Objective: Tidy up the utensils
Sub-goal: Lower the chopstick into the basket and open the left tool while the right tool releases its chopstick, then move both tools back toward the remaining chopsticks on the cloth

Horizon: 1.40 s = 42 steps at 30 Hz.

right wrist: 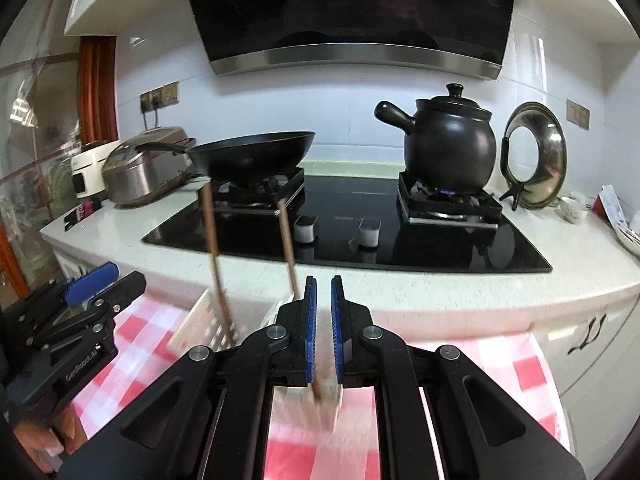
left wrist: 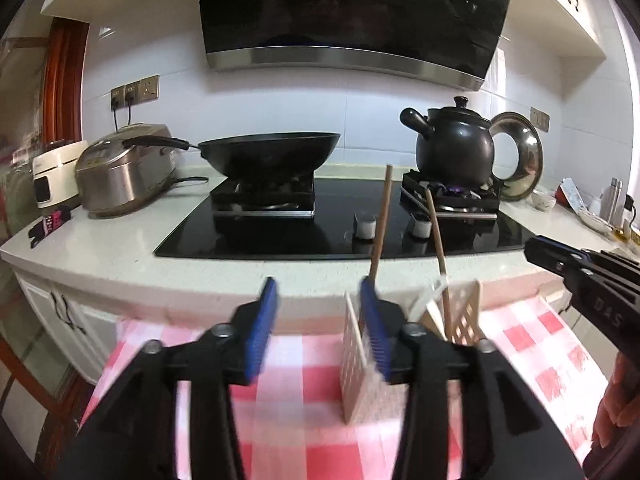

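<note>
Blurred cream utensil holder [left wrist: 356,364] base hidden behind claws, left claw [left wrist: 320,332] open, right claw [right wrist: 323,332] nearly closed, grip unclear.

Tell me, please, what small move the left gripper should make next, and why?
Probably ease the left gripper back from the holder: its jaws stand open with nothing between them, and both wooden handles already stand inside it.

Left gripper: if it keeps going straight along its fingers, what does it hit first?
Probably the utensil holder: its perforated wall sits just inside the right pad of the open left gripper. Past that, the counter edge. Blur leaves depth uncertain.
</note>
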Each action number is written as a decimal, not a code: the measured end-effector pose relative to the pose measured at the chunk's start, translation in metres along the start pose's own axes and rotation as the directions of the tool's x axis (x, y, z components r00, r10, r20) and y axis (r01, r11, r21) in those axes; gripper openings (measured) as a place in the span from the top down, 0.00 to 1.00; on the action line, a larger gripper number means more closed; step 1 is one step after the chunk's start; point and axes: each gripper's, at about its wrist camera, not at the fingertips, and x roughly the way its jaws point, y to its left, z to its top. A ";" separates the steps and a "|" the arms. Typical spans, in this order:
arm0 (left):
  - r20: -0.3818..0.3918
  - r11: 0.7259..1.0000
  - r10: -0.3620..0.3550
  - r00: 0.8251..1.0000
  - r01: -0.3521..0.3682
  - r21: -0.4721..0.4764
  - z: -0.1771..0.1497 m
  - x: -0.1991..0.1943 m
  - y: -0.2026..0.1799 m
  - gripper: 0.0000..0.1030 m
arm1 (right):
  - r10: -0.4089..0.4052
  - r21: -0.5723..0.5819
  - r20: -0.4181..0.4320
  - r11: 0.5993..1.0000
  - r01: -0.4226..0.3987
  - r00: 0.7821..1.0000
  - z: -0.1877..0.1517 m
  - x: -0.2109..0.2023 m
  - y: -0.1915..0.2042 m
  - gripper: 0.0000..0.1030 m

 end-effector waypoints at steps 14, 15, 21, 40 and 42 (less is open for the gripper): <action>0.010 0.992 0.080 0.997 -0.081 0.092 -0.094 -0.115 -0.023 0.38 | 0.084 0.044 -0.099 0.996 -0.080 0.992 -0.114 -0.082 -0.002 0.92; 0.002 0.993 0.084 0.996 -0.083 0.089 -0.099 -0.117 -0.022 0.37 | 0.087 0.046 -0.104 0.996 -0.082 0.991 -0.122 -0.086 -0.001 0.92; -0.104 0.997 0.053 0.993 -0.047 0.053 -0.136 -0.122 -0.011 0.35 | 0.116 0.047 -0.160 0.993 -0.110 0.980 -0.160 -0.099 0.006 0.91; -0.190 1.000 0.001 0.982 -0.003 -0.007 -0.188 -0.121 -0.001 0.29 | 0.139 0.016 -0.302 0.990 -0.140 0.943 -0.207 -0.077 0.040 0.81; -0.205 1.000 -0.006 0.979 0.003 -0.015 -0.191 -0.119 0.001 0.29 | 0.133 0.011 -0.326 0.991 -0.137 0.936 -0.211 -0.072 0.042 0.81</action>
